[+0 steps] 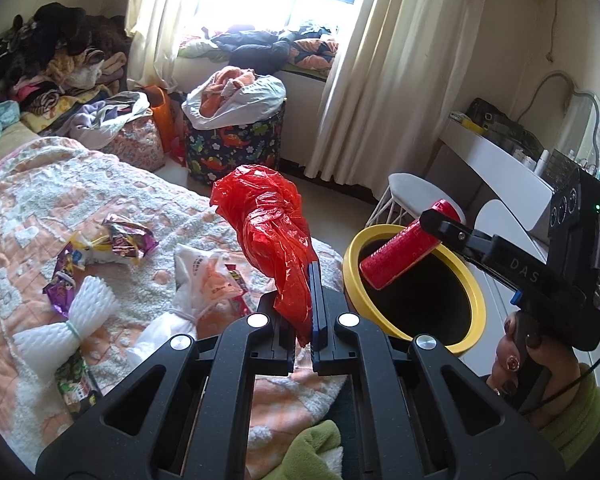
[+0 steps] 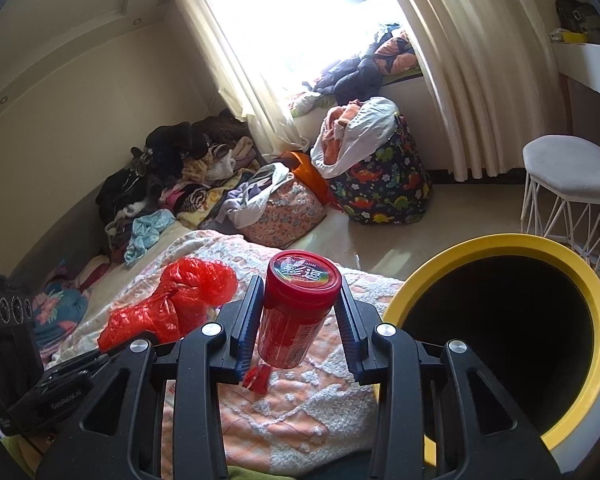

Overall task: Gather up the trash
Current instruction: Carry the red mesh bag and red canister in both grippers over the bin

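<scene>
The right gripper [image 2: 298, 320] is clamping a red candy jar [image 2: 296, 312], its long axis slanting over the near rim of the yellow-rimmed bin [image 1: 414, 284]. The left gripper [image 1: 302, 312], pinched shut on a red plastic bag [image 1: 272, 232], is hanging farther off, over the bedspread [image 1: 60, 200].

The right gripper [image 1: 440, 216] says "DAS" on its side, the left gripper [image 2: 100, 354] says "GenRobot.AI", and the red jar's lid [image 2: 303, 274] between the right tongs shows "彩逗".

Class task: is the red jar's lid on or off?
On. The red jar carries its printed lid while the right gripper grips it near the yellow bin.
</scene>
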Demonstrator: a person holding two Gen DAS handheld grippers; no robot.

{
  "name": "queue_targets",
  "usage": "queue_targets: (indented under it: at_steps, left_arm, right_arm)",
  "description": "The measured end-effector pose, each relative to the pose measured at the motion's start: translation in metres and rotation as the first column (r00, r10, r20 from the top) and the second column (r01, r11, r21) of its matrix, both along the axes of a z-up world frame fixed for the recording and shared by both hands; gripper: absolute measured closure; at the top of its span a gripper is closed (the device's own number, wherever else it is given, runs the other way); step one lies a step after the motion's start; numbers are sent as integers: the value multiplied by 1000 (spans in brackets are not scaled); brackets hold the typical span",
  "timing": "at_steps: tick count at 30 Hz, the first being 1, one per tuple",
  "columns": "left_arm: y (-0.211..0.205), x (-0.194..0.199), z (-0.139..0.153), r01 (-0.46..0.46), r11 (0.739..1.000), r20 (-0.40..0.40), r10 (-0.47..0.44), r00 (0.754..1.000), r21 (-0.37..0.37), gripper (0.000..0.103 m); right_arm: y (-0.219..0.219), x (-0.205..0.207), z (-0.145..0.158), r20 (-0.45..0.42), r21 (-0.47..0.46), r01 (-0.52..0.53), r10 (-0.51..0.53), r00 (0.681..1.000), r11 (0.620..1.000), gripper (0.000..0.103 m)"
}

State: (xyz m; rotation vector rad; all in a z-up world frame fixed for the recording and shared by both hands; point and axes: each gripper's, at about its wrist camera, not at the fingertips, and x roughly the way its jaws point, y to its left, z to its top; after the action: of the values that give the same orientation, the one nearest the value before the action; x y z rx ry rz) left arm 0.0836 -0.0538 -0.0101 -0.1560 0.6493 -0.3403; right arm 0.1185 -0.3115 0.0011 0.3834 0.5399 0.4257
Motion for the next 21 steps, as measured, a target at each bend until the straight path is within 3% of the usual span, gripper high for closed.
queue_targets:
  at_steps: [21]
  left_arm:
    - [-73,4,-7,169,984,0,-169,986,57,101]
  right_arm:
    - [-69,9,-19,-48,33,185,-183,982,982,69]
